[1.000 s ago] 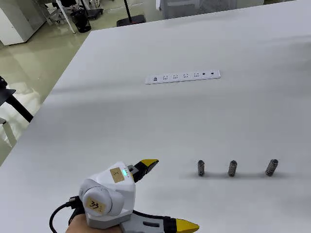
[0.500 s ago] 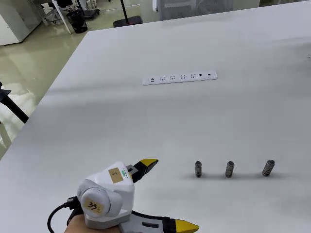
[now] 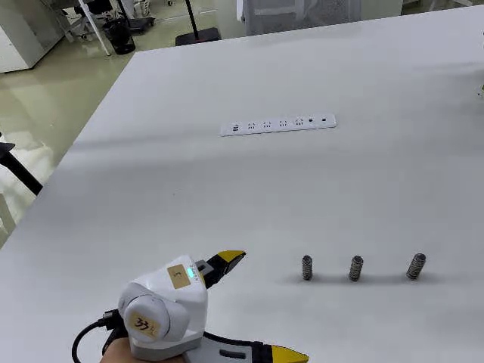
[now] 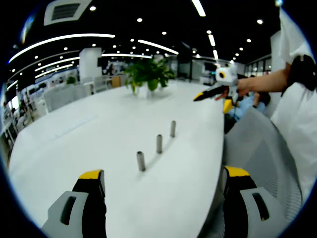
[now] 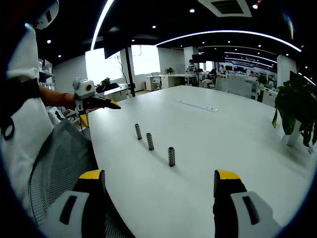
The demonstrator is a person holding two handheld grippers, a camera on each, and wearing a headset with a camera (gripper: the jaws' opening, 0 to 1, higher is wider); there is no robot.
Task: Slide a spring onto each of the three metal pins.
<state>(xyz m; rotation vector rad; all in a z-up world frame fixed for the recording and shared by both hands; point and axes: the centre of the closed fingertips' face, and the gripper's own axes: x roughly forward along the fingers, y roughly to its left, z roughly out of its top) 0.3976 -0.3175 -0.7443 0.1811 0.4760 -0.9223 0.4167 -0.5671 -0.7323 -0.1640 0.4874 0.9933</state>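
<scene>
Springs: three short grey coiled metal springs stand in a row on the big white table. They are near its front edge. The one at the right end leans a bit.
Pins: too small to tell apart from the coils.
Left gripper: the white gripper with yellow tips is low at the left end of the row, a little way from it. It points along the row. Its fingers are spread wide and hold nothing.
Right gripper: the other white and yellow gripper is held up past the far end of the row. Its fingers are wide apart too, with nothing in them.
Farther back: a long white power strip lies flat, well apart from the springs.
Far end: a leafy green plant.
</scene>
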